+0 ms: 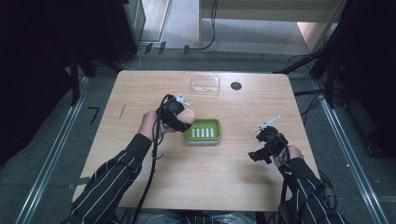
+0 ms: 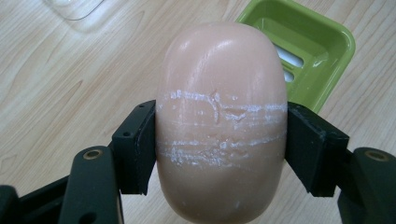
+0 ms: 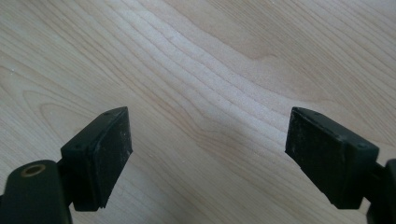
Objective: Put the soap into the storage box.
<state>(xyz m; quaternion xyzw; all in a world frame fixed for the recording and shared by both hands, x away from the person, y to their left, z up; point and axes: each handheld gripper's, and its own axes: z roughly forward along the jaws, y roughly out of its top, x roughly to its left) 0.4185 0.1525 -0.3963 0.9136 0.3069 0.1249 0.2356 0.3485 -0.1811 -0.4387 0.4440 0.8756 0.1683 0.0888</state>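
Left gripper view gives us the soap bar (image 2: 222,126): pink, oval, scuffed white across its middle, pinched across its short width by our left tongs (image 2: 220,149). Its long axis runs straight out along the jaws, away from the hand. It's held off the surface (image 2: 70,84), not touching the wood.

Green soap dish (image 2: 327,51) lies ahead and to the right of the bar in that view, slotted floor partly visible, nothing in it that we can see. From the high view the bar (image 1: 187,115) sits just beside the dish's (image 1: 203,131) left end, slightly toward the far side. Our guess: the bar goes into the dish, so a short shift right, and we may need to turn the bar to line up with the dish's long side.

Right tongs (image 3: 208,158) are spread wide, nothing between them, bare wood beneath; they sit well apart to the dish's right (image 1: 261,150). Left hand (image 1: 150,125) is clearly nearer.

Clear plastic lid (image 1: 205,85) rests near the far edge.
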